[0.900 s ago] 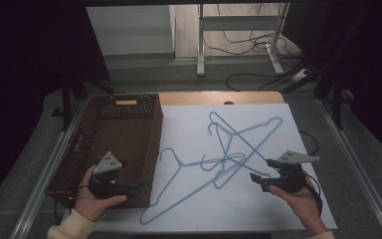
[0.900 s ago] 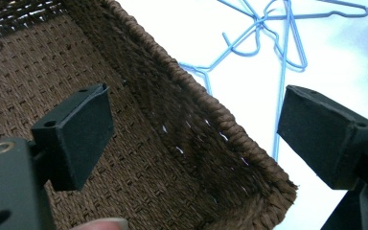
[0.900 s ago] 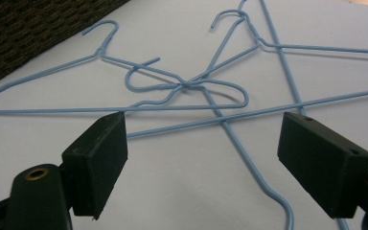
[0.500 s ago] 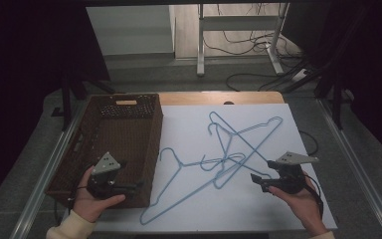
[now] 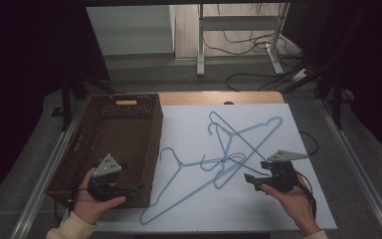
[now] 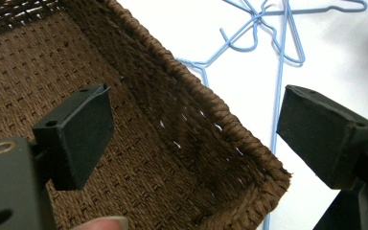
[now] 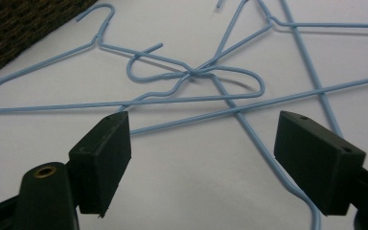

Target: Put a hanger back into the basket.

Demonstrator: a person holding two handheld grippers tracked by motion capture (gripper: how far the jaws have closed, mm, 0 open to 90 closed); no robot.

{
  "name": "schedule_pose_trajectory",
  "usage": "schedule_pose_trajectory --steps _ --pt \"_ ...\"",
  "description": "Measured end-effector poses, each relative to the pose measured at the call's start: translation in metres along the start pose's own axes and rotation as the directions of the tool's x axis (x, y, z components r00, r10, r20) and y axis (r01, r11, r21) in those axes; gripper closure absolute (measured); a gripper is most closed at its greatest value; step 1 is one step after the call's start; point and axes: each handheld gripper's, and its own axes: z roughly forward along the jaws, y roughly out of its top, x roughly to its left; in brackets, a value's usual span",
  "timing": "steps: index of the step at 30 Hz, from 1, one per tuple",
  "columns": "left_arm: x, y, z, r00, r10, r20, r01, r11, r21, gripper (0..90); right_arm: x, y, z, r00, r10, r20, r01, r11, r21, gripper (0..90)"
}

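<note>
The hangers (image 5: 229, 154) are spread on the table (image 5: 308, 199), just ahead of the released right hand-held gripper (image 5: 251, 180). The left hand-held gripper (image 5: 134, 188), also released, is held over the basket (image 5: 124, 129).

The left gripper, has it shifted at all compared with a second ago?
No. The left gripper sits at the same spot over the basket's near right corner, jaws open.

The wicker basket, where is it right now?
In the high view the wicker basket sits at the table's left, beside the blue hangers, with the left gripper over its near corner.
</note>
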Motion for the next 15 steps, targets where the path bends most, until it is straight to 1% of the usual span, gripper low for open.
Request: schedule_pose_trajectory --steps 1,2,4,6,7,8,10,11,12,13,14,15 --pt "0.000 0.000 0.000 1.0000 0.000 0.000 0.000 1.0000 0.000 12.8 0.000 0.000 0.000 1.0000 0.000 0.000 0.000 1.000 0.000 20.9" --pt "-0.001 0.000 0.001 1.0000 0.005 0.001 -0.005 1.0000 0.002 12.9 0.002 0.003 0.007 1.0000 -0.003 -0.006 0.003 1.000 0.010 22.1" --pt "-0.001 0.000 0.001 1.0000 0.009 0.003 -0.009 1.0000 0.004 13.0 0.005 0.006 0.013 0.9999 -0.008 -0.012 0.008 1.000 0.020 23.1" --pt "-0.002 0.000 0.001 0.9999 0.014 0.003 -0.014 0.9999 0.006 13.0 0.009 0.009 0.020 0.9996 -0.022 -0.017 0.023 0.999 0.030 24.0" --pt "-0.002 0.000 0.001 0.9999 0.014 0.003 -0.014 0.9999 0.006 13.1 0.009 0.009 0.020 0.9996 -0.022 -0.017 0.023 0.999 0.030 24.0" --pt "-0.002 0.000 0.001 0.9999 0.014 0.003 -0.014 0.9999 0.007 13.1 0.013 0.011 0.025 0.9990 -0.038 -0.024 0.039 0.998 0.039 25.6" --pt "-0.002 -0.001 0.001 0.9999 0.014 0.003 -0.014 0.9999 0.006 13.1 0.015 0.012 0.027 0.9988 -0.041 -0.027 0.042 0.998 0.042 26.8" --pt "-0.002 -0.001 0.001 0.9999 0.014 0.003 -0.014 0.9999 0.007 13.1 0.018 0.013 0.030 0.9984 -0.050 -0.028 0.051 0.998 0.045 28.6" --pt "-0.003 -0.001 0.001 0.9999 0.015 0.001 -0.015 0.9999 0.007 13.1 0.023 0.015 0.034 0.9972 -0.063 -0.041 0.065 0.997 0.045 32.7" --pt "-0.003 -0.001 0.000 0.9998 0.018 -0.001 -0.018 0.9998 0.005 13.1 0.026 0.016 0.036 0.9965 -0.069 -0.047 0.071 0.996 0.046 34.6" --pt "-0.003 -0.001 0.000 0.9998 0.018 -0.001 -0.018 0.9998 0.005 13.1 0.026 0.016 0.036 0.9965 -0.069 -0.047 0.071 0.996 0.046 34.6" --pt "-0.003 -0.001 -0.001 0.9998 0.019 -0.003 -0.019 0.9998 0.005 13.1 0.032 0.019 0.041 0.9949 -0.081 -0.061 0.084 0.995 0.058 39.2"
